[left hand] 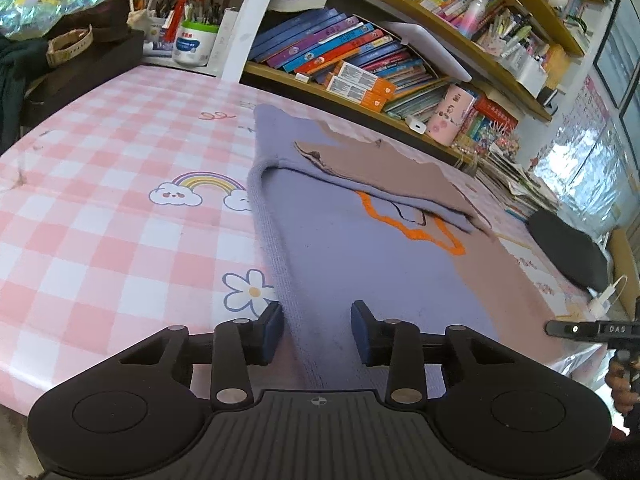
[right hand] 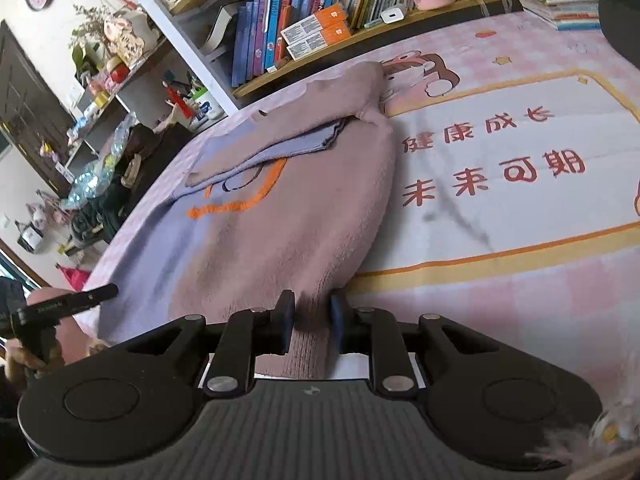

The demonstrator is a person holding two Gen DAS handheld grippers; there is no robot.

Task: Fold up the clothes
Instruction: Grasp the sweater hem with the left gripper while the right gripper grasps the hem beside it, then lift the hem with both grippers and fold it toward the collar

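A knit sweater, lilac [left hand: 340,248] on one half and dusty pink [right hand: 280,232] on the other with an orange outline, lies flat on the table, its sleeves folded across the chest. My left gripper [left hand: 316,330] is at the near lilac hem. Its jaws stand apart, the hem edge runs between them, and neither pad presses it. My right gripper [right hand: 312,324] is at the pink hem corner. Its jaws are narrow, and the ribbed cloth fills the gap and touches both pads. Each gripper also shows at the edge of the other's view, held in a hand.
The table wears a pink checked cover [left hand: 100,200] with a printed panel [right hand: 520,168] to the right. Bookshelves [left hand: 360,56] line the far edge. A pen pot [left hand: 192,40] and dark clutter [left hand: 80,40] stand at the far left, and a black pad [left hand: 568,252] lies at the right.
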